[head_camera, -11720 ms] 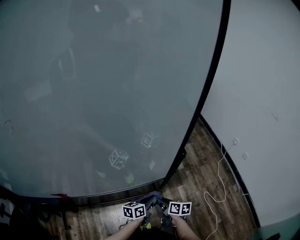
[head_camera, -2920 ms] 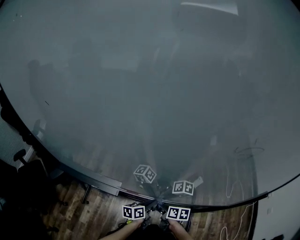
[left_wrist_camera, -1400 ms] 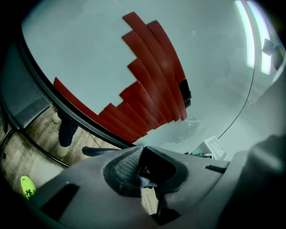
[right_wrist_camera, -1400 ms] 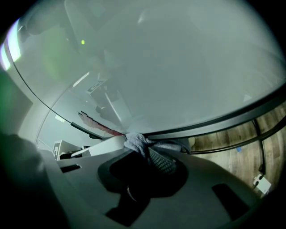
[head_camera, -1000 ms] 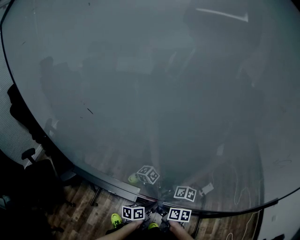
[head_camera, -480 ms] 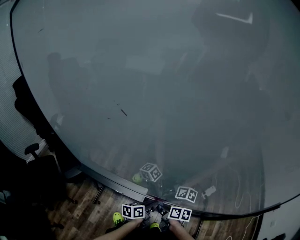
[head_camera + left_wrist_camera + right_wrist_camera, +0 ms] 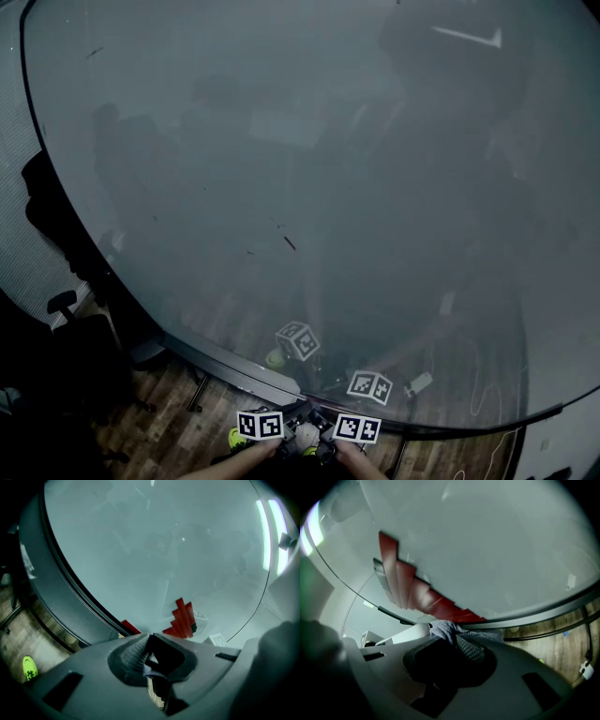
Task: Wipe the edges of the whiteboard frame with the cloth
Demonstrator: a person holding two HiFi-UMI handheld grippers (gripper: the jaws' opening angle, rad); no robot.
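Pinching cloth (image 7: 458, 640), left gripper (image 7: 148, 654), right gripper (image 7: 451, 645), grip plain only in gripper views

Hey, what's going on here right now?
A person holds a tool in each hand; the left tool and the right tool are both shut on one grey cloth. They hold it at the bottom edge of the whiteboard frame, close in front of the person. Actual contact with the frame is unclear.
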